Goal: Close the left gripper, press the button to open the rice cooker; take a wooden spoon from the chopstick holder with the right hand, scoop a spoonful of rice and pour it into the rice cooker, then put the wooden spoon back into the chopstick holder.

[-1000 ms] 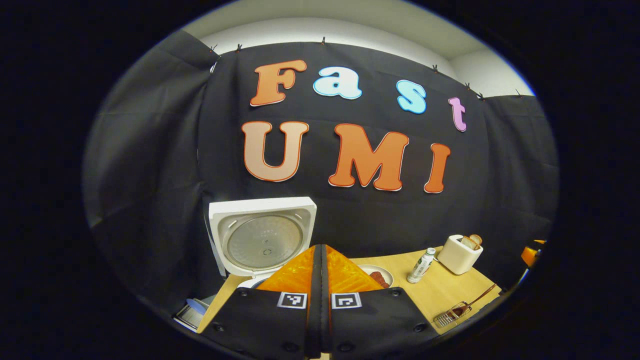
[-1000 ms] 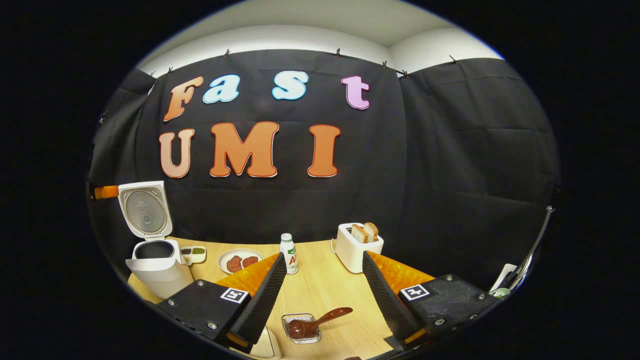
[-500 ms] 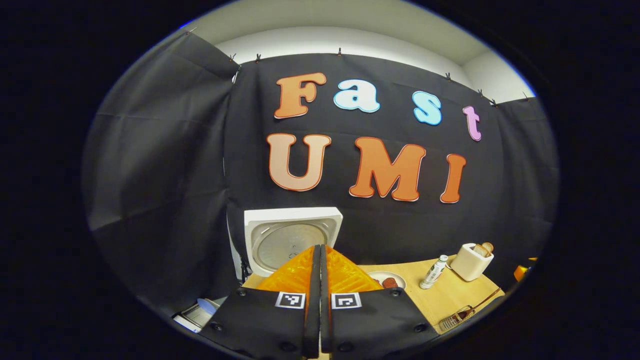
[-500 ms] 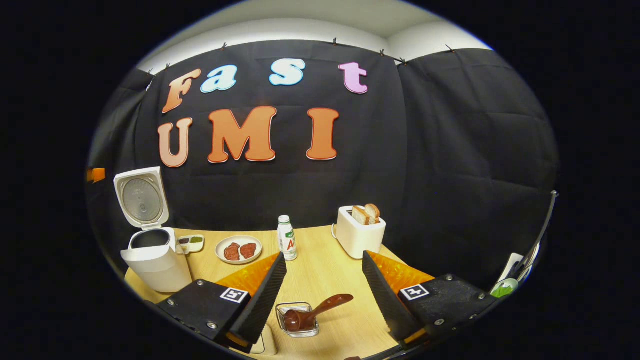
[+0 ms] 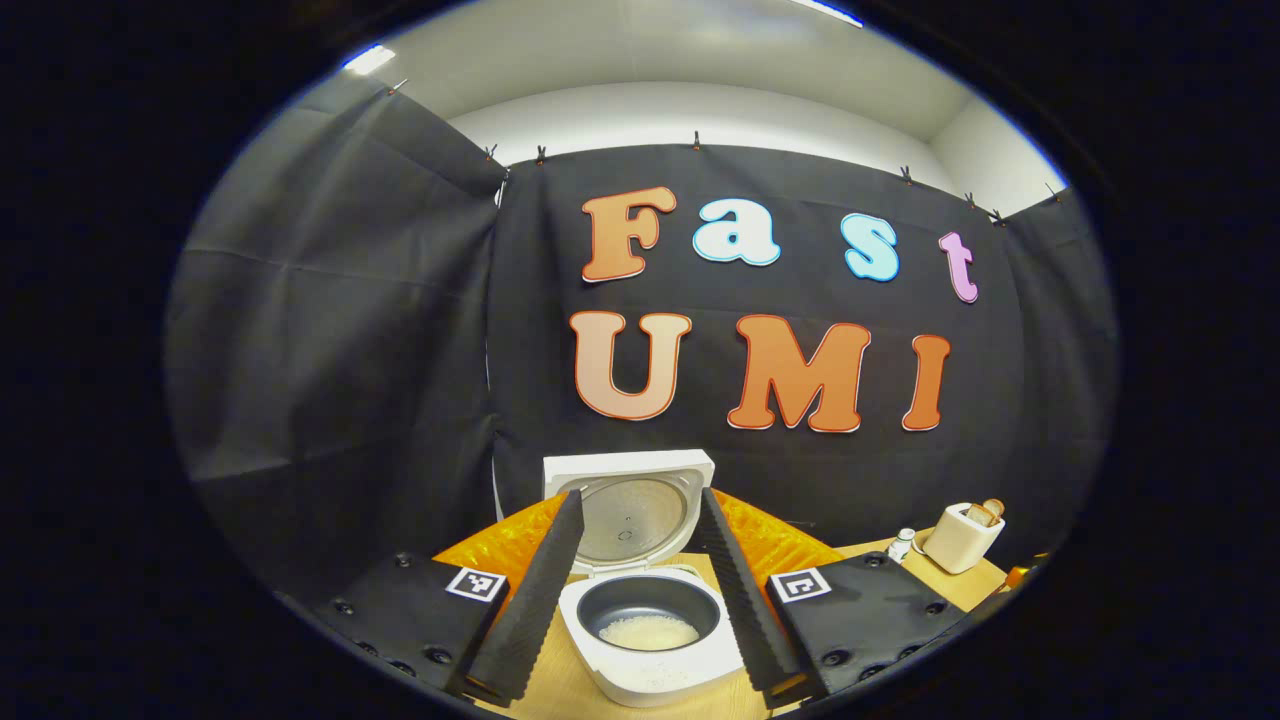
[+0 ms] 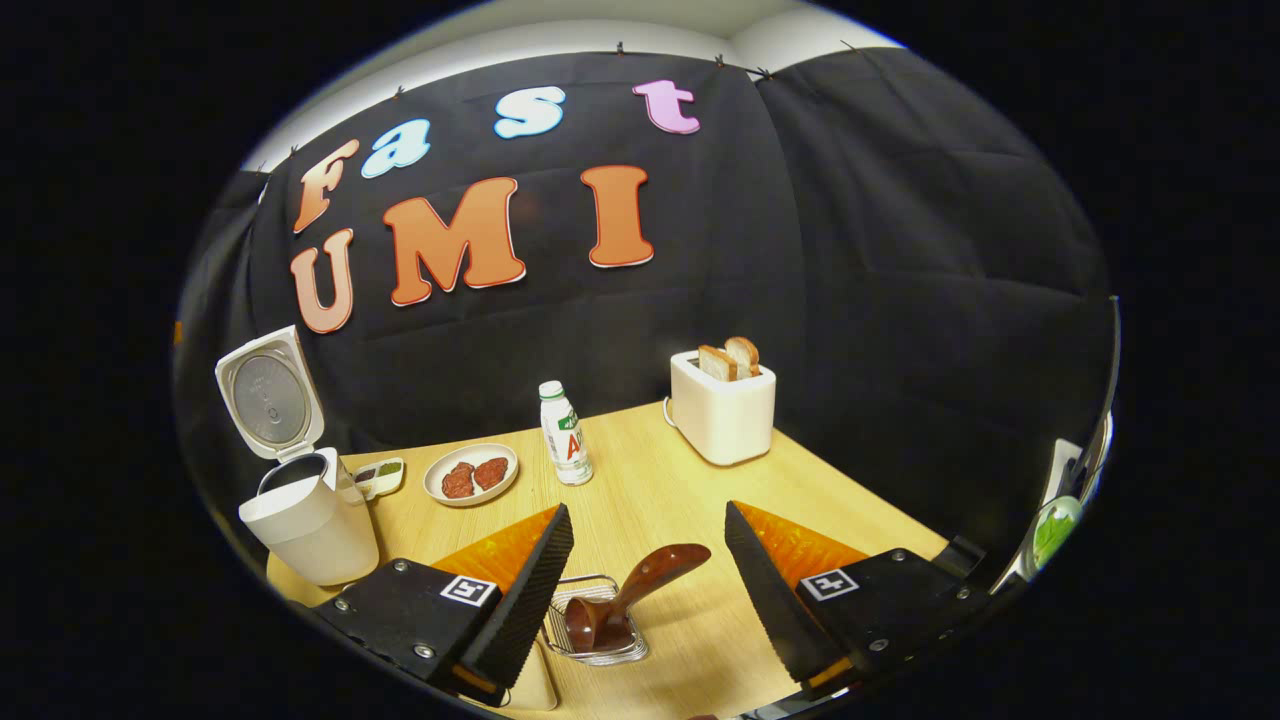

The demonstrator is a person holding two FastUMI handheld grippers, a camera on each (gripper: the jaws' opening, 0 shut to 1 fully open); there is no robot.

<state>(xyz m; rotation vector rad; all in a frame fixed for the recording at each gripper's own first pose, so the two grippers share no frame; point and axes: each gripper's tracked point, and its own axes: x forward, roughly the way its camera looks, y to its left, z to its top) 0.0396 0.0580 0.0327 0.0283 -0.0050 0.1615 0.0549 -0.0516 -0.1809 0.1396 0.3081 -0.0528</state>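
Desk: light wood, fills the lower middle of the right gripper view; its far edge meets the black cloth wall, and the right edge runs down towards the lower right. Bare wood lies between the bottle and the toaster and in front of both.

Rice cooker: white, lower centre of the left gripper view, lid standing upright behind the pot. A thin layer of rice covers the pot bottom. In the right gripper view the rice cooker stands at the left desk edge.

Toaster: white, two bread slices up, near the far desk edge.

Left hand-held gripper: fingers spread wide, either side of the open pot, touching nothing.

Right hand-held gripper: fingers spread, apart from the spoon, above it.

Plate: two reddish pieces on it, between cooker and bottle. A small sauce dish lies just left of it.

Bottle: white, green cap, red lettering on the label too small to read.

Chopstick holder: wire basket, bottom centre.

Wooden spoon: dark brown, bowl down in the holder, handle tilted up to the right.
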